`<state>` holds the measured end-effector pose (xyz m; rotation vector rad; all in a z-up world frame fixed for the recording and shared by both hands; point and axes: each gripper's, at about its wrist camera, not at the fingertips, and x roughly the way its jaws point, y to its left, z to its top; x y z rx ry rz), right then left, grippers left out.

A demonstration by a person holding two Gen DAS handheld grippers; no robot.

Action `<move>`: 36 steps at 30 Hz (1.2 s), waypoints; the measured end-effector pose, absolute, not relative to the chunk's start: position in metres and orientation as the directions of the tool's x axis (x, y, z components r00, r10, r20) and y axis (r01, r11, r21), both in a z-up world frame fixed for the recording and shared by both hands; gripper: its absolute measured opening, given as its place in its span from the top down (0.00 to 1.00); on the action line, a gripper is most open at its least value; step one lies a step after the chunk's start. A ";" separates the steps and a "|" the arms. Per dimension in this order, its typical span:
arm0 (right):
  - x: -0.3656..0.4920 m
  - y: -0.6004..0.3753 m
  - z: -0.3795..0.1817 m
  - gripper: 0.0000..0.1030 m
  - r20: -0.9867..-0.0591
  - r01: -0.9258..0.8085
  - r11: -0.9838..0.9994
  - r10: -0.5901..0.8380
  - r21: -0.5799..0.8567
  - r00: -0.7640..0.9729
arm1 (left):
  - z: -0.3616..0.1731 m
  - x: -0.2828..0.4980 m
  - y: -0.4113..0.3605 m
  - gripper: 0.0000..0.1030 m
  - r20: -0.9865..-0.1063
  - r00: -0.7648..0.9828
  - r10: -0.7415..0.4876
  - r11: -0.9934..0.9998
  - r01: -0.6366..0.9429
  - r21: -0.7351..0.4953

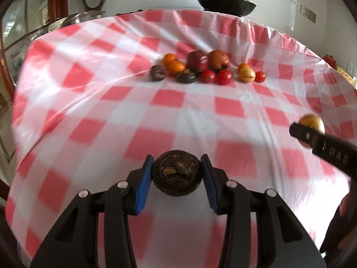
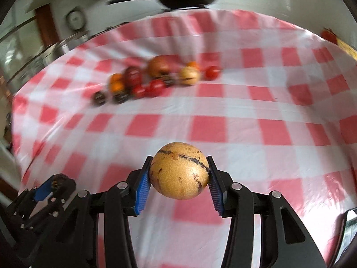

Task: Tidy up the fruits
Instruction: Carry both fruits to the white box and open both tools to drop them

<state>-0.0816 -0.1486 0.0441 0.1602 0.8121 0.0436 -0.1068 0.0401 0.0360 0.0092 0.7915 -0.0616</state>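
Fruit cluster (image 1: 207,69) mid-tablecloth (image 1: 111,111) — black pan (image 1: 225,2) beyond.

You see soft daylight, pale glare along the tablecloth (image 1: 178,102) folds, motion blur smearing the far fruit pile (image 2: 156,80) most in the right view, fisheye bending at the table's edges.

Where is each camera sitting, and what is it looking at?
Left wrist: sits behind the left claw, looking across the checked tablecloth; it grips a dark fruit.
Right wrist: sits behind the right claw, gripping a yellow fruit.
Both share: the fruit pile and black pan beyond, and each other's claw.
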 end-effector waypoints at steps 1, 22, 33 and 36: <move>-0.089 -0.142 0.047 0.55 -0.717 0.004 0.987 0.113 0.160 0.688 | 0.035 -0.119 0.051 0.58 -0.711 0.702 -0.043 0.999 0.048 -0.014; -0.223 0.083 0.066 0.55 -0.707 -0.557 0.826 0.446 0.089 0.549 | 0.026 -0.314 0.261 0.58 -0.667 0.730 0.150 0.965 -0.254 -0.061; -0.293 0.192 0.031 0.55 -0.760 -0.820 0.566 0.568 0.083 0.315 | -0.031 -0.391 0.358 0.58 -0.753 0.616 0.232 0.880 -0.463 -0.108; -0.310 0.220 0.005 0.55 -0.803 -0.868 0.489 0.551 0.089 0.228 | -0.050 -0.398 0.369 0.58 -0.787 0.575 0.226 0.874 -0.476 -0.097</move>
